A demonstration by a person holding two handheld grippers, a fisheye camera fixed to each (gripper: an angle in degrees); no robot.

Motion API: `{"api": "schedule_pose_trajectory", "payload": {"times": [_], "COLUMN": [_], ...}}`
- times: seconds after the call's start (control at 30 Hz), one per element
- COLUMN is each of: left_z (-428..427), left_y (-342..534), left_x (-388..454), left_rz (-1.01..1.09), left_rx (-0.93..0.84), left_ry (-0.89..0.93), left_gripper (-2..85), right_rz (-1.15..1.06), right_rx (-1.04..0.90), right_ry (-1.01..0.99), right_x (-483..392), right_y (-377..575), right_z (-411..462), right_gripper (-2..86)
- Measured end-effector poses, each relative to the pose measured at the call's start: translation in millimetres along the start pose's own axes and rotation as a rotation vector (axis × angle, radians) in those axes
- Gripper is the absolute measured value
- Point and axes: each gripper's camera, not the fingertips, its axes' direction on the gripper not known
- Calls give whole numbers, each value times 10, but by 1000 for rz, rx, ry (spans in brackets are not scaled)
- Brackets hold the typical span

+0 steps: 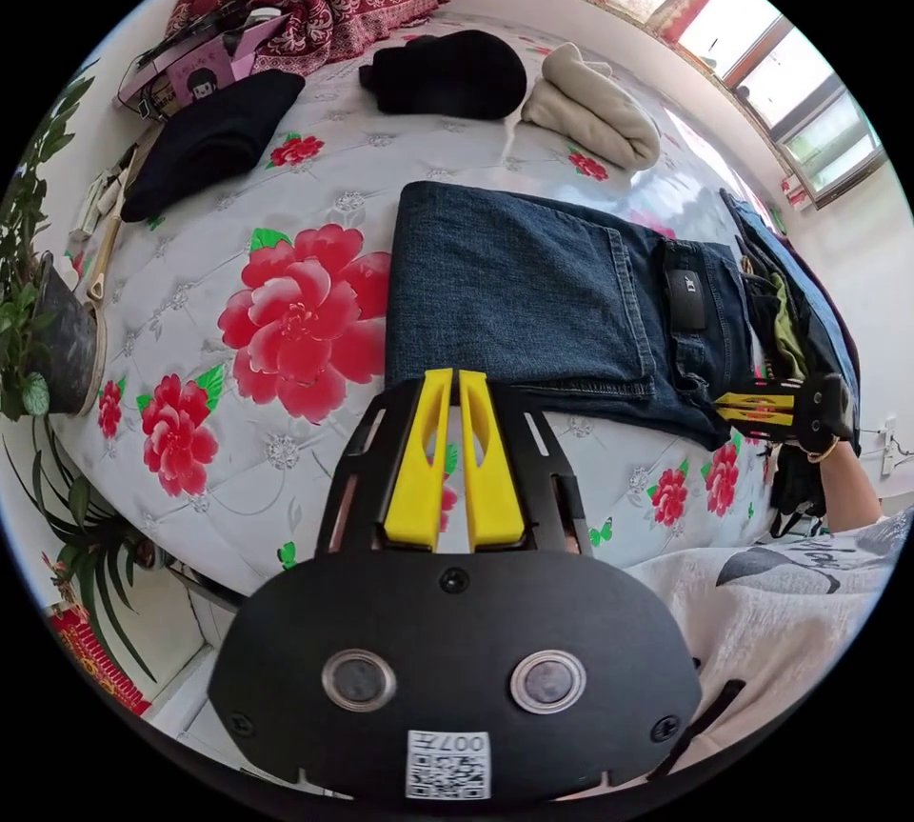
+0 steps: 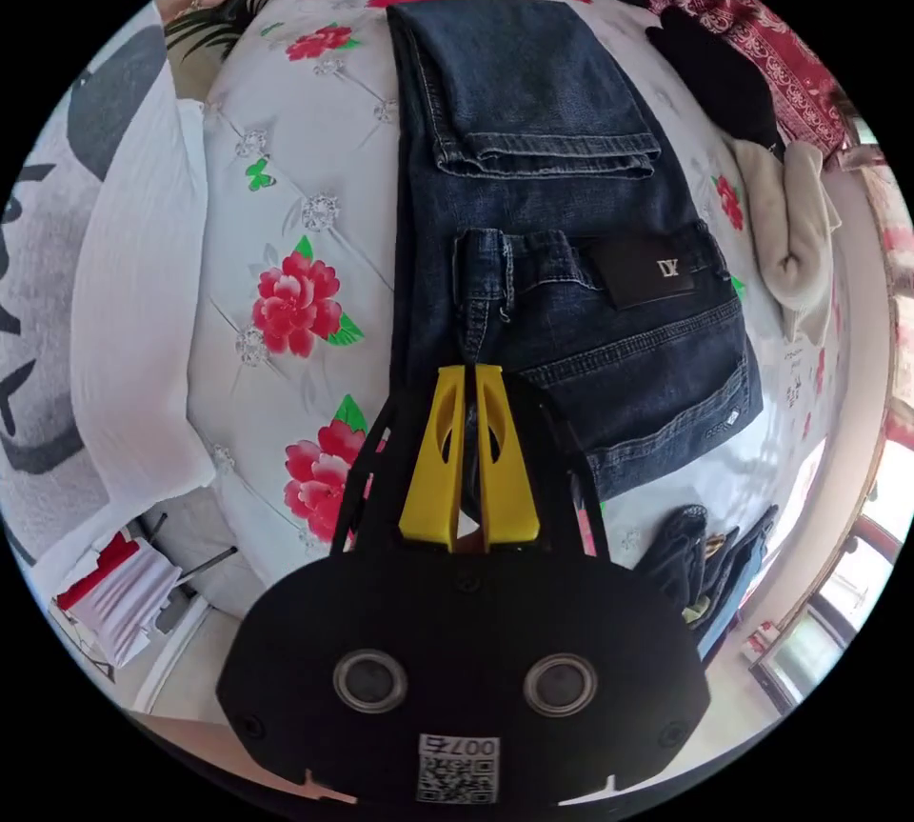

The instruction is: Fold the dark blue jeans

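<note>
We have the dark blue jeans point(image 1: 533, 289) lying flat on the flowered bed point(image 1: 286, 441), already doubled leg over leg, with the hems laid back near the waistband and its dark patch point(image 2: 640, 270). Denim like this looks heavy and fairly stiff — it should hold a crease and not slide about, but several layers make a thick bite, so we would take it at the folded edge or at the waistband seam, catching every layer at once. Taking the jeans as our landmark: the left gripper point(image 1: 457, 376) hangs just at their near long edge, close to the folded end, its yellow jaws drawn nearly together with nothing between them. The right gripper point(image 2: 468, 370) sits over the waistband end, its tips at the belt-loop seam; its jaws also stand close together, and we cannot tell whether any cloth is caught. Beyond the jeans lie a cream garment point(image 1: 595, 103) and black garments point(image 1: 447, 71).
</note>
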Motion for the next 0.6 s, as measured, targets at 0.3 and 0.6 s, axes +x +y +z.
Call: {"api": "schedule_pose_trajectory", "payload": {"times": [0.3,0.6], "left_z": [98,530], "left_y": [-115,-222], "left_x": [-704,-780], "left_rz": [-127,-14], "left_rx": [37,-119], "left_ry": [37,19], "left_gripper": [82,118], "right_rz": [519,718], "right_rx": [456,298], "right_ry": [-181,-87], "right_x": [733,921], "right_y": [284,96], "right_z": [-527,-114], "right_gripper": [45,72]}}
